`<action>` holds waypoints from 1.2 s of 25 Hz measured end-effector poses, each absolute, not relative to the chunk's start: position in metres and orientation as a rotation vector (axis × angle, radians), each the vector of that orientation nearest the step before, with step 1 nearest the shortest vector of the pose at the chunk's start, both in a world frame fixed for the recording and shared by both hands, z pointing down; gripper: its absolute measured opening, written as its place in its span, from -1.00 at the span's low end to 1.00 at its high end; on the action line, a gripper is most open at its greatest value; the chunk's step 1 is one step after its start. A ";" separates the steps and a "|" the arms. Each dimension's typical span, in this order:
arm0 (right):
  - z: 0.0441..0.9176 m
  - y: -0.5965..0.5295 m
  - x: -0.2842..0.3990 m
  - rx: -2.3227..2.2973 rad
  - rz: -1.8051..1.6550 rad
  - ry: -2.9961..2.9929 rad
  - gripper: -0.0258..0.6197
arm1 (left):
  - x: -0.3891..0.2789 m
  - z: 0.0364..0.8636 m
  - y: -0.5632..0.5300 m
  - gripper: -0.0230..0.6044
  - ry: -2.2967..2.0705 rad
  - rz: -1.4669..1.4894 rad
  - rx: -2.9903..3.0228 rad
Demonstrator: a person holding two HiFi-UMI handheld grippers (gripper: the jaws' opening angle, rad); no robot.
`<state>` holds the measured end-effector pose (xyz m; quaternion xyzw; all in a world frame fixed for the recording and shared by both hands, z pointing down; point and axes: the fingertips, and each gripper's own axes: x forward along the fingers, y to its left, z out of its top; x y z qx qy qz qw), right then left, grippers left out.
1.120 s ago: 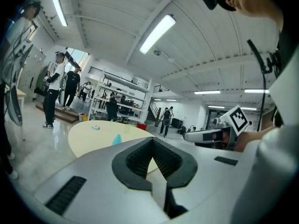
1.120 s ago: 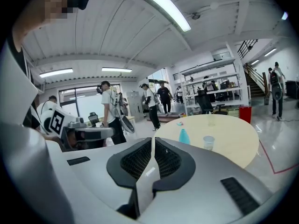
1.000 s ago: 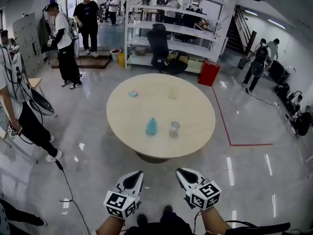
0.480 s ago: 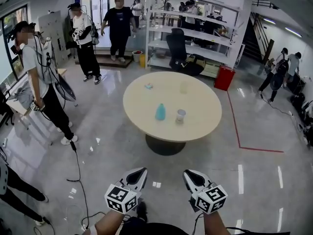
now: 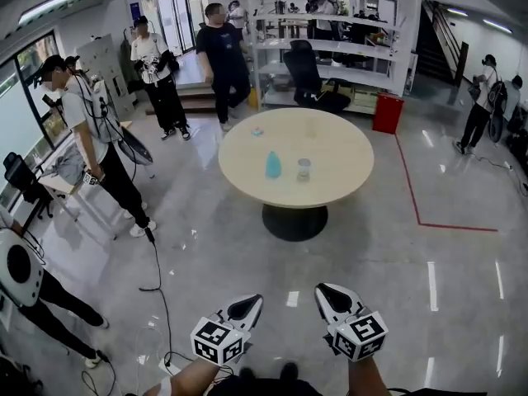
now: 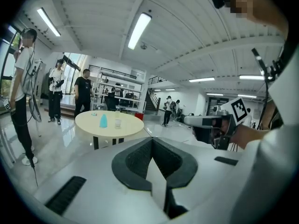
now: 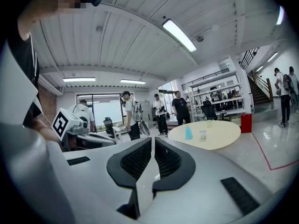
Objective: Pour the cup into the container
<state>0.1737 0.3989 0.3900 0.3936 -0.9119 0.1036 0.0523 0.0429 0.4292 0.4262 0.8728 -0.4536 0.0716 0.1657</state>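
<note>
Step in hand, as judged: approach. Both tools are well short of the tabletop [image 5: 330, 151].
Left tool [image 5: 246, 304], right tool [image 5: 329, 292]: jaws together, empty.
Cup [image 5: 304, 169]: just beside the container [image 5: 273, 165], toward the near edge.
Open floor ahead; cable [image 5: 157, 262] to the left.
Advice: open one tool before reaching.

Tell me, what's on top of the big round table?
A blue bottle, a clear cup beside it, a small pale blue thing and a faint see-through container farther back. Nothing hides them, but the table is too far to see inside them.
</note>
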 end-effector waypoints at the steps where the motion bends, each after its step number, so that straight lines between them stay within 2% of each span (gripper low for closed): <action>1: 0.387 0.407 0.176 1.205 0.301 -2.781 -0.84 | 0.045 0.427 0.439 -0.95 -1.293 0.211 2.486; 9: 0.379 0.477 0.135 1.179 0.267 -2.785 -0.84 | 0.020 0.418 0.518 -0.95 -1.251 0.176 2.540; 20: 0.387 0.690 0.035 1.212 0.335 -2.738 -0.84 | -0.088 0.441 0.711 -0.95 -1.246 0.120 2.504; 30: 0.353 0.783 0.054 1.272 0.266 -2.696 -0.84 | -0.091 0.403 0.783 -0.95 -1.254 0.047 2.537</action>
